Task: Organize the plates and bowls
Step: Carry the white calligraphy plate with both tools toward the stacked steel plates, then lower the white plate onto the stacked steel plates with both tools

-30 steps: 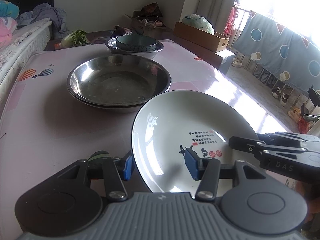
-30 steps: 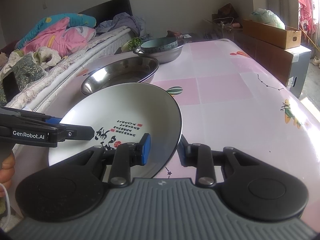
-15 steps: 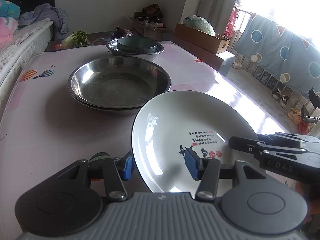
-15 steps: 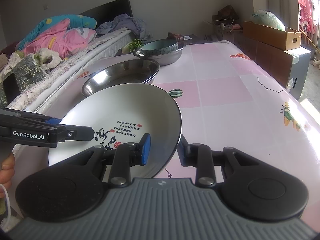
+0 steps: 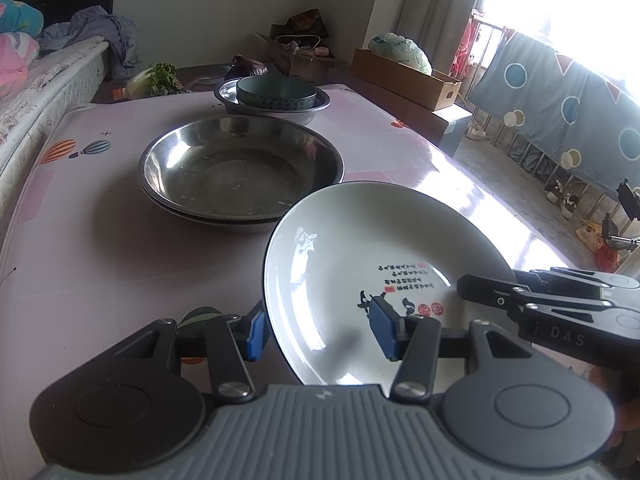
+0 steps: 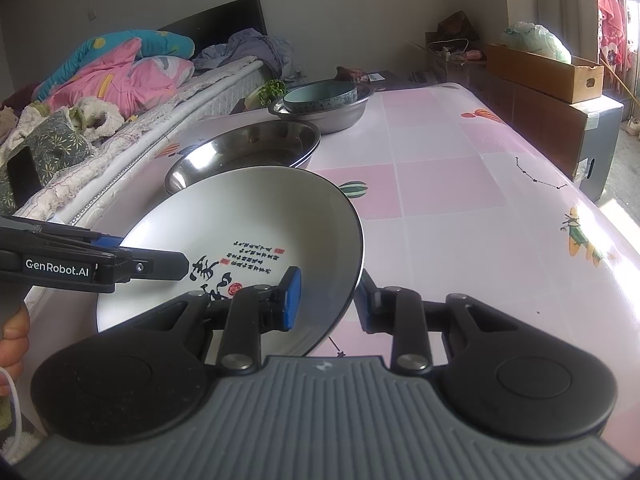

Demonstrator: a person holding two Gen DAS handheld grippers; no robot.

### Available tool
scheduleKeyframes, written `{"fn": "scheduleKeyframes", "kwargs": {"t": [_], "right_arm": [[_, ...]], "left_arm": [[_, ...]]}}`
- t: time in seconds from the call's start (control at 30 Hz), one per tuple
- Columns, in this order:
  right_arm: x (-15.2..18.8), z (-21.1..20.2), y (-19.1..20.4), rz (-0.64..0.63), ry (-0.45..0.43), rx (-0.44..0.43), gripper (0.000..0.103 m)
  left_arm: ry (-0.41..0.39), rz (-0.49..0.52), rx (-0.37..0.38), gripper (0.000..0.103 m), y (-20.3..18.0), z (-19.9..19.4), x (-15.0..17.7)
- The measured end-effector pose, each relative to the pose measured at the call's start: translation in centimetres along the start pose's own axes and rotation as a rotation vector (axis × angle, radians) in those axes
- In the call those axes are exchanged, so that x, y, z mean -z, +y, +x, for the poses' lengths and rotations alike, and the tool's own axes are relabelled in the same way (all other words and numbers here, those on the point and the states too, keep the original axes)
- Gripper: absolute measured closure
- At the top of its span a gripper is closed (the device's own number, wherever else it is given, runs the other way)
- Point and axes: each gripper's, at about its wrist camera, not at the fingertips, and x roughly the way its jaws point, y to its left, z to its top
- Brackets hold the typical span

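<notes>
A white deep plate [image 5: 360, 248] [image 6: 240, 216] with black writing and red seals hangs tilted just above the pink table [image 5: 80, 260], held from both sides. My left gripper [image 5: 320, 334] is shut on its near rim, one blue pad outside the wall and one inside. My right gripper [image 6: 326, 302] is shut on the opposite rim; its right pad is hidden behind the plate. Beyond the plate sit stacked steel bowls [image 5: 240, 168] [image 6: 248, 152]. Farther back a teal bowl [image 5: 276, 92] [image 6: 320, 96] rests inside a steel basin [image 5: 312, 112] [image 6: 340, 120].
A bed with heaped bedding [image 6: 120, 72] runs along the table's left side. Leafy greens [image 5: 160, 76] lie past the far edge. A long cardboard box [image 6: 548, 72] stands on a cabinet to the right. A hand [image 6: 12, 340] shows at the lower left.
</notes>
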Motion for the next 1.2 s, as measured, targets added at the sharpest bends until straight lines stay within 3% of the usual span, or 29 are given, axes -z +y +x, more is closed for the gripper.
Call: {"fn": "scheduleKeyframes", "kwargs": {"t": [1.2], "right_arm": [[-1.8, -0.5, 1.1, -0.038, -0.036, -0.029, 0.075]], "left_arm": [[-0.047, -0.053, -0.02, 0.05, 0.8, -2.3, -0.6]]}}
